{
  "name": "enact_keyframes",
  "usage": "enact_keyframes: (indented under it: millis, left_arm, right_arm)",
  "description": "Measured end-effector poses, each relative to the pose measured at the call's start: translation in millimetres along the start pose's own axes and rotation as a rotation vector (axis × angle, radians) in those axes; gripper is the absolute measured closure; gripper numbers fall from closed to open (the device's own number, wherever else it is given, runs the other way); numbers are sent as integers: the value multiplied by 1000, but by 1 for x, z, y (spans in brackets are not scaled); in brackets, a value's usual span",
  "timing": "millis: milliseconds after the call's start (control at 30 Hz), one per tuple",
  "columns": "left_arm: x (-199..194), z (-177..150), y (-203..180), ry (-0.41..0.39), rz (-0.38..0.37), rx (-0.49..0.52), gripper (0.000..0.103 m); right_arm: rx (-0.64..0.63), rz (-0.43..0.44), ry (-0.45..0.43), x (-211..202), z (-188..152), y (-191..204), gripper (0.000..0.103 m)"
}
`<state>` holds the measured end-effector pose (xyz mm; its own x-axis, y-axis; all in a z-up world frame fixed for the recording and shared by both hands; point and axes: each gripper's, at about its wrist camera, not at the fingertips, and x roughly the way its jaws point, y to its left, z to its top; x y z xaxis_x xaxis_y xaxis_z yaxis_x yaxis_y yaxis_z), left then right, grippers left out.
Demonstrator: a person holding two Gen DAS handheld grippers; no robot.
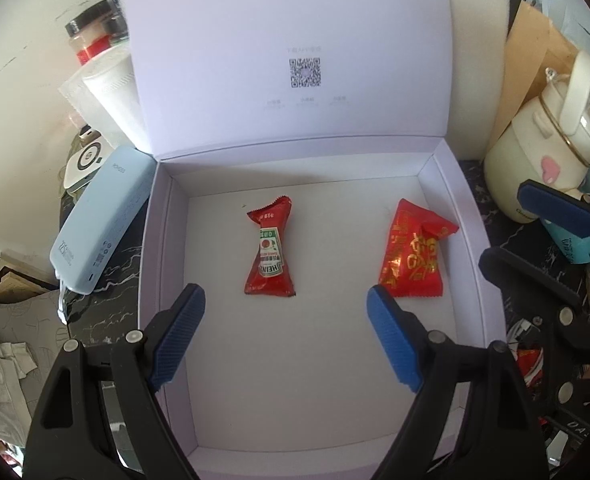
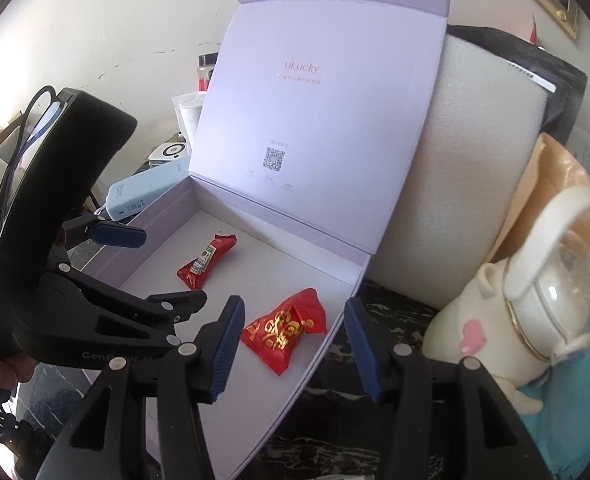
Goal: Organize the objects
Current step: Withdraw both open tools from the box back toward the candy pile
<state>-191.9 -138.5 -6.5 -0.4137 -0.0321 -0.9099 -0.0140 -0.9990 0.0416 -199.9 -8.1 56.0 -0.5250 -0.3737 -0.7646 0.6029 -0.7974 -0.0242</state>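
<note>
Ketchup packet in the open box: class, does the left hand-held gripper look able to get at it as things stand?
Probably yes. The left hand-held gripper is open, just short of the ketchup packet, which lies alone on the box floor, apart from the red candy pouch.

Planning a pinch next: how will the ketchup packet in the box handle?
The ketchup packet looks soft and pinched at its middle, so it will likely flex rather than stay stiff. Its glossy foil may slip. Lying flat on the box floor, it probably slides when pushed.

One open box (image 1: 471,240) holds two red packets: one ketchup sachet (image 1: 270,249) and one gold-printed candy packet (image 1: 413,252).
</note>
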Motion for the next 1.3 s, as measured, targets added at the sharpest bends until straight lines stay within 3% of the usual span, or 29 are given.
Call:
enact_keyframes:
  millis: [67,133,333,700,833,1300]
  left_arm:
    - [-9,-3,-1,-16,10,-7,20]
    - [-13,16,21,-39,15,-9,20]
    - [-48,20,8,-96,-10,-22,21]
    - [-112,-4,-16,-178,7,7,21]
    - [-133,-16,-25,-215,8,17,20]
    - [-173,-49,-60,-271,-19,64,20]
  right_arm:
    - [4,-8,-8,-11,-4,-7,50]
    - [3,-14,-17,-6,0,-5,50]
    - [10,-29,-47,-21,-8,2,50]
    - [10,-58,-114,-76,-23,9,50]
    - [16,-69,-143,-97,-31,11,45]
    - [48,-124,-188,-155,-67,8,45]
